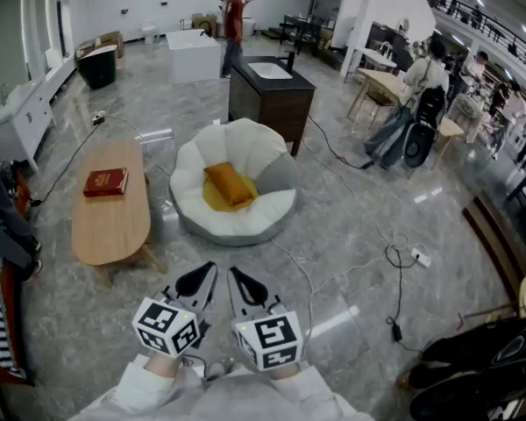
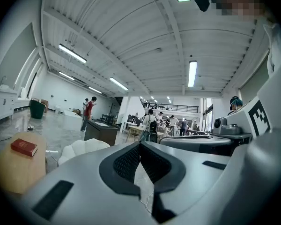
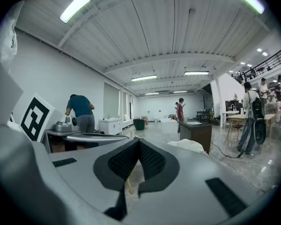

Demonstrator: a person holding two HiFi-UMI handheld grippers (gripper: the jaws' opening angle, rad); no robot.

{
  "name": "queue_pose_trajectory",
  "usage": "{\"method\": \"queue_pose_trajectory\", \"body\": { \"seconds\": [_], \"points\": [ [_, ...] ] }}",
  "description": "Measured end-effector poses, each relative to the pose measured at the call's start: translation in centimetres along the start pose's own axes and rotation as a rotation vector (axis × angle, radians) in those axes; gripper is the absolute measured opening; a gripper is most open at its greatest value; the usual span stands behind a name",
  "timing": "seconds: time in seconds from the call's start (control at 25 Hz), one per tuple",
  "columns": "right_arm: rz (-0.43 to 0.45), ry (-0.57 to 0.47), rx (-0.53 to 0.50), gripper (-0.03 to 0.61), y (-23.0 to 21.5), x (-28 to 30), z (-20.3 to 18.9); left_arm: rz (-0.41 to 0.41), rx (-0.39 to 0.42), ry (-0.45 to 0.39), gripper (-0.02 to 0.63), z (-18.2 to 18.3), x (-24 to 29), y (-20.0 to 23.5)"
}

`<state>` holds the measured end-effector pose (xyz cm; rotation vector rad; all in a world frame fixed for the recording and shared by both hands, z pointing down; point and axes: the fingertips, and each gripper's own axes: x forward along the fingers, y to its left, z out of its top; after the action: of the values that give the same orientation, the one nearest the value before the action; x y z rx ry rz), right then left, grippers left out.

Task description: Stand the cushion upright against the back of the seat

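Note:
A yellow cushion lies flat on the white shell-shaped seat in the middle of the head view. Its scalloped back rises behind the cushion. Both grippers are low in that view, side by side and well short of the seat. My left gripper is shut and holds nothing. My right gripper is shut and empty too. In the left gripper view the jaw tips meet, and the seat shows past them at the left. In the right gripper view the jaw tips meet, with the seat behind at the right.
An oval wooden table with a red book stands left of the seat. A dark cabinet with a sink stands right behind it. Cables trail over the floor at the right. Black bags lie at the bottom right. People stand farther back.

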<state>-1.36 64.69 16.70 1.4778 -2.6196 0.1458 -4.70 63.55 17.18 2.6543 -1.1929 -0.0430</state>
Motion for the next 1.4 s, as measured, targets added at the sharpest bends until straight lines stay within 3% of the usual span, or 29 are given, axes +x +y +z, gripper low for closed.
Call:
{"method": "queue_pose_trajectory", "body": {
  "seconds": [0.68,1.4],
  "points": [
    [0.037,0.019,0.03,0.012,-0.4,1.8,-0.2,0.003,-0.01,0.011,0.006,0.2,0.8,1.4],
    [0.044,0.0,0.056,0.012,-4.2,1.6,-0.5,-0.006,-0.025,0.009,0.006,-0.8,4.3,0.5]
  ]
}}
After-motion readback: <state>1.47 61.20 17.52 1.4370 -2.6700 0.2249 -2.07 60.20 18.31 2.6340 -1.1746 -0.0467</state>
